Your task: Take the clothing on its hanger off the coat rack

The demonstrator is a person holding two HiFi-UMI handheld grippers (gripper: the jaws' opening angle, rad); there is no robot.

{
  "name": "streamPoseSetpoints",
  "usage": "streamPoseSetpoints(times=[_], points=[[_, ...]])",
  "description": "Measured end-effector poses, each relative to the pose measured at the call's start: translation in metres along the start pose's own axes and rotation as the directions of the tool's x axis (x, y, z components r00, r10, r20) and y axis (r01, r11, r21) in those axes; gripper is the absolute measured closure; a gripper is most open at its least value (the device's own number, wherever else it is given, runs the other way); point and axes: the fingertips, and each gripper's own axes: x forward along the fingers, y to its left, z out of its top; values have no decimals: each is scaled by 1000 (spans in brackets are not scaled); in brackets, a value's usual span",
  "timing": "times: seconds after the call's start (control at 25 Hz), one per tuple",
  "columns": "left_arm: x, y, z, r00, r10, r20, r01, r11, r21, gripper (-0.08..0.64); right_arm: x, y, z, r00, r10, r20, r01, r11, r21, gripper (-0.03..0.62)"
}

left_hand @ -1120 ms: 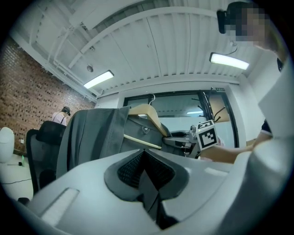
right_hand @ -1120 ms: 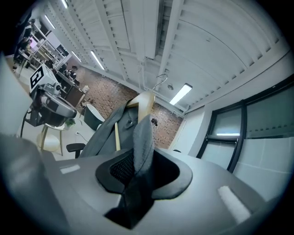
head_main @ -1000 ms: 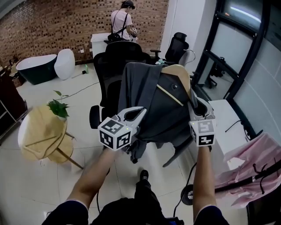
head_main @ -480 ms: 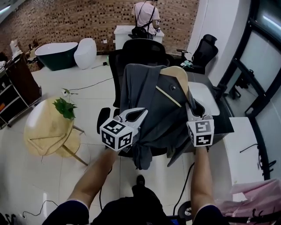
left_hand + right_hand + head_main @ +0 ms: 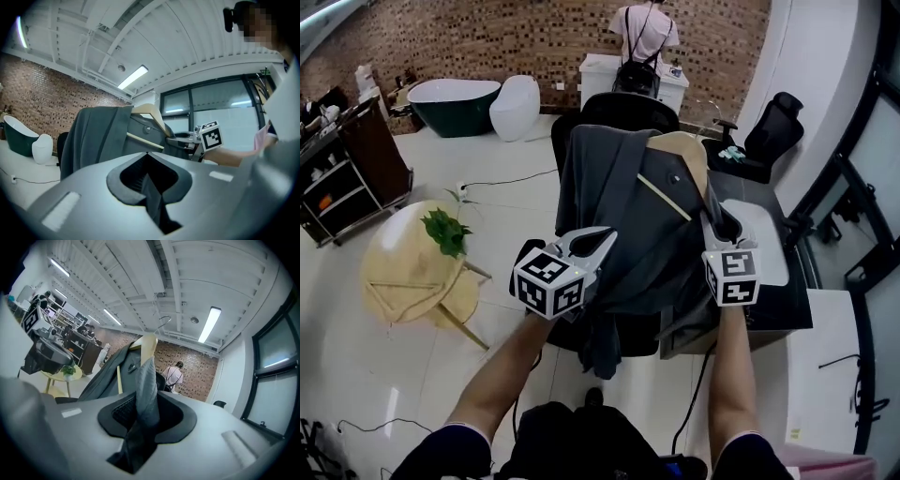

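In the head view the grey jacket (image 5: pixel 628 216) is hanging on its wooden hanger (image 5: pixel 680 155) in mid-air between the two grippers, held up in front of a black office chair (image 5: pixel 623 105). The left gripper (image 5: pixel 602 240) is gripping the jacket's left edge, and the right gripper (image 5: pixel 713 232) is gripping its right side just below the hanger's shoulder. From this height the jaws themselves are lying half buried in cloth.

The left gripper view is showing its jaws pressed together on a thin fold of grey fabric. It is also showing the jacket's front and the hanger's crossbar, with the right gripper's marker cube beyond.

The right gripper view is showing its jaws pinching a thicker bunch of the same fabric. Only this view is catching the hanger's metal hook (image 5: pixel 164 322), which is rising free against the ceiling (image 5: pixel 201 277).

Only the head view is taking in the floor: a round table (image 5: pixel 412 277) carrying a potted plant (image 5: pixel 445 232) is standing at the left. A person (image 5: pixel 645 28) is standing by the brick wall (image 5: pixel 487 37).
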Motion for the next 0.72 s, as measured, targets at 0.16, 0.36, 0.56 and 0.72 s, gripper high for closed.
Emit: streamPoseSetpoints(times=[0.16,0.36,0.56,0.72], points=[[5,17,9,1000,28,9,-28,1000,9,548,20,-1,13,999,22,28,-22,1000,-10,495],[11,33,12,999,34,10,-34,999,11,548,39,9,11,999,40,20,-39,999,-7,494],[16,45,-3,999,34,-21,-34,999,-6,548,52,32,-13,996,84,-23,-84,996,20,494],[14,60,-20,998,37,-49,-39,999,-34,548,64,63,-33,988,129,-83,-130,992,-1,495]])
